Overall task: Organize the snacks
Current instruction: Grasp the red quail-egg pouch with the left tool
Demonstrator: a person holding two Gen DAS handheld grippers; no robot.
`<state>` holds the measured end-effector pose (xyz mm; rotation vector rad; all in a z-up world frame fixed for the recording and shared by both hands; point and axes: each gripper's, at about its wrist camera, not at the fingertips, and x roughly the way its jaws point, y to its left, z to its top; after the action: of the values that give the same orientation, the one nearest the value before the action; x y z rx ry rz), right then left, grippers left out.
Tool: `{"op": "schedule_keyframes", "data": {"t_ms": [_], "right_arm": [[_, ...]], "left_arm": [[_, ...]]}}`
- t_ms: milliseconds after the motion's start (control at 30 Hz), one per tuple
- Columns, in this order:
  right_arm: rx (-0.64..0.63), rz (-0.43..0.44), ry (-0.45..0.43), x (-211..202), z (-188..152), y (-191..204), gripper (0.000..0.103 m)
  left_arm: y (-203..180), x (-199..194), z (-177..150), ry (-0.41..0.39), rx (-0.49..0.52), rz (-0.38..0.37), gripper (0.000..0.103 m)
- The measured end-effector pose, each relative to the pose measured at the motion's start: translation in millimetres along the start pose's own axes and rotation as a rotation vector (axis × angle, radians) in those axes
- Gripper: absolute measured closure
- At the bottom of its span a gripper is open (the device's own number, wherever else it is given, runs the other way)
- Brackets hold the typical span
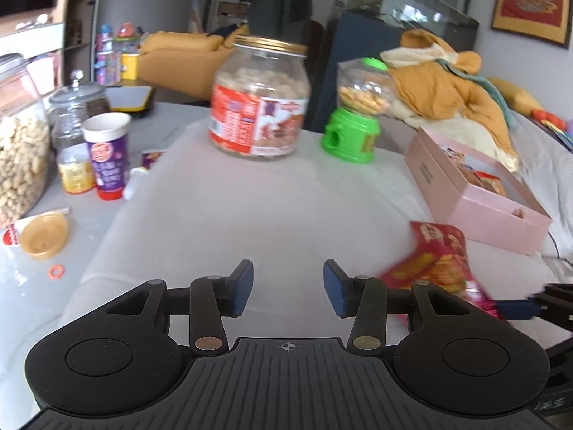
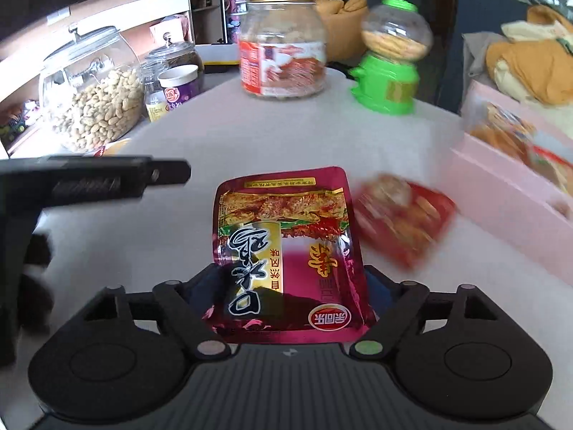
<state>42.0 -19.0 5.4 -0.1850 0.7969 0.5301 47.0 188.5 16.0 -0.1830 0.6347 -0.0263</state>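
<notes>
Right gripper (image 2: 292,286) is clamped on a magenta packet (image 2: 286,247), a red packet (image 2: 403,220) just right of it. Left gripper (image 1: 288,286) gapes empty over the bench (image 1: 250,208), near the pink box (image 1: 476,193).

**Background clutter, living rm**

Grey table (image 1: 172,122) w/ pale cloth (image 1: 268,197) spread over its middle. Small orange ring (image 1: 56,271) lies on bare tabletop at left, off the cloth. Yellow-edged tray (image 1: 130,98) at far side of table. Behind it: yellow sofa (image 1: 179,61), w/ colourful toys (image 1: 114,53) stacked to its left. Right: heap of mustard clothing (image 1: 447,86), in front of dark blue cabinet (image 1: 358,36) w/ glass tank (image 1: 412,3) on top. Red-and-gold framed picture (image 1: 531,0) on wall, top right.
</notes>
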Motion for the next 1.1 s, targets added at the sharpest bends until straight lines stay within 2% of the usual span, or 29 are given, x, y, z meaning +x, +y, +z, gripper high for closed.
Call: {"op": "schedule_keyframes", "data": {"t_ms": [200,367,433,500,567,667,767,900,1000,1100], "right_arm": [[0.079,-0.056,-0.038,-34,-34,-55,0.025],[0.121,-0.121,-0.091,-47,-56,-82,0.024],[0.148,-0.141,-0.112,-46,-59,-88,0.022],[0.185,-0.142,-0.118,-46,-60,-95,0.021],[0.214,-0.163,-0.116,-46,-60,-99,0.014],[0.245,-0.154,-0.118,-46,-62,-104,0.013],[0.252,-0.157,-0.12,-48,-65,-106,0.013],[0.257,-0.154,-0.122,-50,-67,-106,0.012],[0.252,-0.154,-0.119,-49,-67,-106,0.011],[0.25,-0.153,-0.118,-49,-67,-106,0.01]], "left_arm": [[-31,5,5,0.002,0.053,-0.027,0.055],[-69,15,12,0.014,0.13,-0.141,0.055],[-90,22,15,0.022,0.164,-0.156,0.054],[-112,31,19,0.031,0.195,-0.147,0.054],[-134,43,21,0.055,0.232,-0.134,0.053],[-164,63,17,0.1,0.349,-0.056,0.052],[-179,72,11,0.096,0.432,0.011,0.045],[-180,75,10,0.104,0.452,0.018,0.044],[-173,76,14,0.106,0.421,0.008,0.043],[-160,82,22,0.12,0.359,-0.005,0.031]]}}
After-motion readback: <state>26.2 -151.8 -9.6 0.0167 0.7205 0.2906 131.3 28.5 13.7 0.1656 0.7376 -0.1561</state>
